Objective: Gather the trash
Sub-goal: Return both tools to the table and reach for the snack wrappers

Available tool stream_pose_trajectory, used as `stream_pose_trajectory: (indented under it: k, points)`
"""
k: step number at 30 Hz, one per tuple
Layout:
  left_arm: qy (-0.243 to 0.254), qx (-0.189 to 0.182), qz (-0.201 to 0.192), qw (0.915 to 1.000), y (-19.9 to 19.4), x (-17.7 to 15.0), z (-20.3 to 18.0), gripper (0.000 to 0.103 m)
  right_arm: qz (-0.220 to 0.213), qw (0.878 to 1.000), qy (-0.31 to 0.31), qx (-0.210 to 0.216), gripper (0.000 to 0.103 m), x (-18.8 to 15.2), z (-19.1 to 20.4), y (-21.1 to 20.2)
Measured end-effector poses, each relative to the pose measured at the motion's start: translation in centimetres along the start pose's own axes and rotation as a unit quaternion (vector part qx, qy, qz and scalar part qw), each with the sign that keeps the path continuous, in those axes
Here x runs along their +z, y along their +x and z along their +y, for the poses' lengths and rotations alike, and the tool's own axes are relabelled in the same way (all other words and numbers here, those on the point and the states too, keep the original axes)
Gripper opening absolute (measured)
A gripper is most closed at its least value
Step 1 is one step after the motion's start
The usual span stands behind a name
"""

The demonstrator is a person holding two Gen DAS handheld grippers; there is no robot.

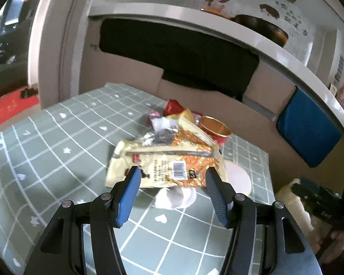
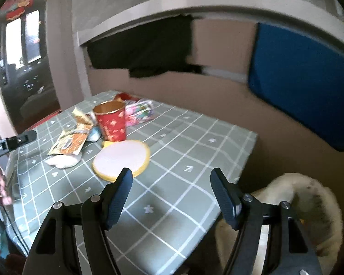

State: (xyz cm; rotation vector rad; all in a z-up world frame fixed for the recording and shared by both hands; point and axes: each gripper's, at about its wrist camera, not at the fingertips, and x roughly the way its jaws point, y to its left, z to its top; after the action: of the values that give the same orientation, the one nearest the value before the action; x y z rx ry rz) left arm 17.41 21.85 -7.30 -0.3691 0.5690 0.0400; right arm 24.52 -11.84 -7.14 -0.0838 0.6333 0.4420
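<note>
Cream-and-orange crinkled snack wrapper (image 1: 165, 167) straight ahead of left tongs (image 1: 173, 171), likely not yet touching, long axis left-right; both tongs released; right tongs (image 2: 172, 175) farther.

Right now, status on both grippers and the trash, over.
Left gripper open, lined up on yellow-orange snack wrapper. Right gripper open, empty, near round yellow-rimmed white lid. Crumpled white tissue under wrapper edge.

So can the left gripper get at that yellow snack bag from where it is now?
Probably yes. The left gripper is open, its fingers either side of the snack bag's near edge, with nothing between them. A white tissue lies just under that edge.
</note>
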Motion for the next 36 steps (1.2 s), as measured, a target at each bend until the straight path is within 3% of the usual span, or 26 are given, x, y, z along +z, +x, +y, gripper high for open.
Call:
stream_pose_trajectory:
  k: [4, 7, 12, 16, 20, 25, 29, 32, 36]
  points:
    - [-0.012, -0.010, 0.016, 0.9997, 1.2, -0.2, -0.4, 0.059, 0.019, 1.000, 0.000, 0.015, 0.066, -0.1, 0.7, 1.7]
    - [-0.030, -0.001, 0.020, 0.9993, 1.6, 0.0, 0.6, 0.059, 0.031, 0.998, -0.010, 0.053, 0.063, 0.1, 1.8, 2.8]
    - [-0.047, 0.038, -0.003, 0.9982, -0.1, 0.4, 3.2, 0.059, 0.023, 0.992, -0.045, 0.117, 0.063, 2.5, 5.7, 4.3]
    - [-0.050, 0.084, -0.025, 0.9949, -2.1, 0.4, 5.3, 0.059, 0.016, 0.978, -0.102, 0.183, 0.063, 5.0, 10.7, 6.0]
    - [-0.069, 0.089, -0.026, 0.9933, -3.1, 0.0, 7.5, 0.059, 0.033, 0.960, -0.169, 0.220, 0.063, 6.8, 16.8, 9.2]
    - [-0.090, 0.088, -0.024, 0.9918, -3.7, -0.6, 9.6, 0.059, 0.051, 0.950, -0.230, 0.203, 0.061, 7.9, 21.0, 13.5]
    - [-0.110, 0.084, -0.023, 0.9901, -4.2, -1.2, 11.1, 0.059, 0.107, 0.950, -0.228, 0.185, 0.059, 7.7, 20.4, 16.9]
    - [-0.125, 0.081, -0.021, 0.9886, -3.9, -1.5, 12.1, 0.059, 0.121, 0.950, -0.203, 0.205, 0.060, 6.9, 19.3, 16.3]
    - [-0.131, 0.077, -0.017, 0.9883, -3.4, -1.6, 12.2, 0.059, 0.142, 0.943, -0.232, 0.194, 0.061, 5.0, 19.6, 15.6]
